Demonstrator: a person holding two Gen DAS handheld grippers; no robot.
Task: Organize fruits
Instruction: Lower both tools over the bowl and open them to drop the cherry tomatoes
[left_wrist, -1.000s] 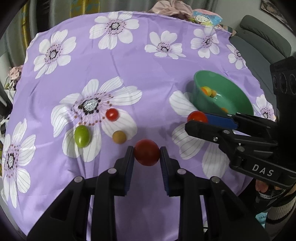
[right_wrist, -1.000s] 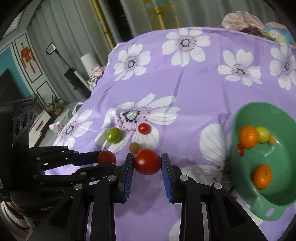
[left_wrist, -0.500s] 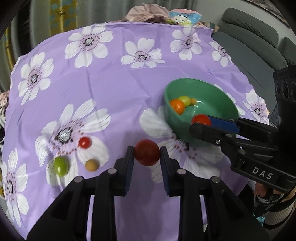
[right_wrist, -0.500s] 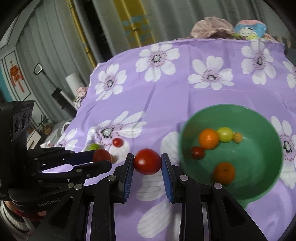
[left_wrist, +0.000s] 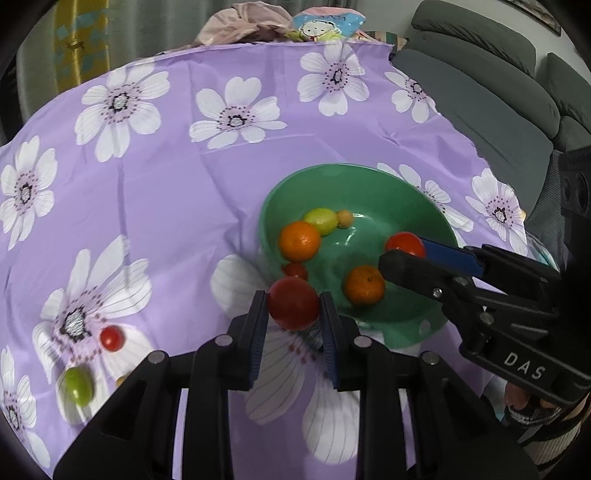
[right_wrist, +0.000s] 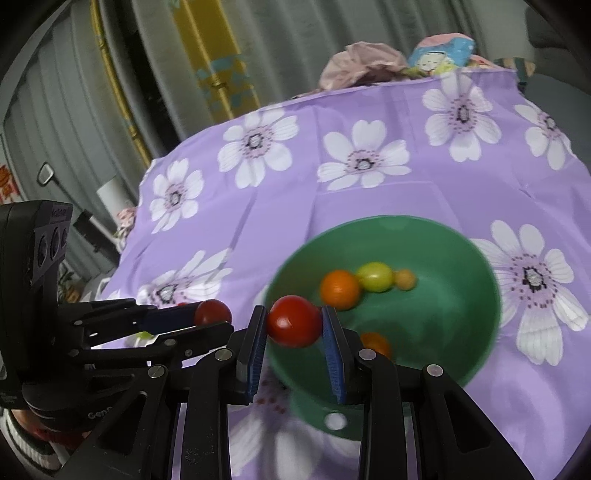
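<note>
My left gripper (left_wrist: 293, 312) is shut on a red tomato (left_wrist: 293, 308) at the near left rim of the green bowl (left_wrist: 410, 199). My right gripper (right_wrist: 294, 326) is shut on another red tomato (right_wrist: 294, 320) above the bowl's (right_wrist: 476, 258) near left edge; it also shows in the left wrist view (left_wrist: 405, 244) over the bowl. The bowl holds two oranges (left_wrist: 299, 241), a yellow-green fruit (left_wrist: 321, 220), a small tan fruit (left_wrist: 345, 218) and a small red tomato (left_wrist: 294, 270). A cherry tomato (left_wrist: 112, 338), a green fruit (left_wrist: 78, 386) and a tan fruit (left_wrist: 122, 379) lie on the cloth at left.
The table wears a purple cloth with white flowers (left_wrist: 236, 118). A grey sofa (left_wrist: 498, 85) stands at the right. Bundled cloth and a cartoon-print bag (left_wrist: 321, 26) lie at the far edge. Curtains (right_wrist: 207, 66) hang behind.
Both grippers have carried their tomatoes to the right, from the loose fruits on the cloth to the green bowl. The bowl now looms closer and more central.
</note>
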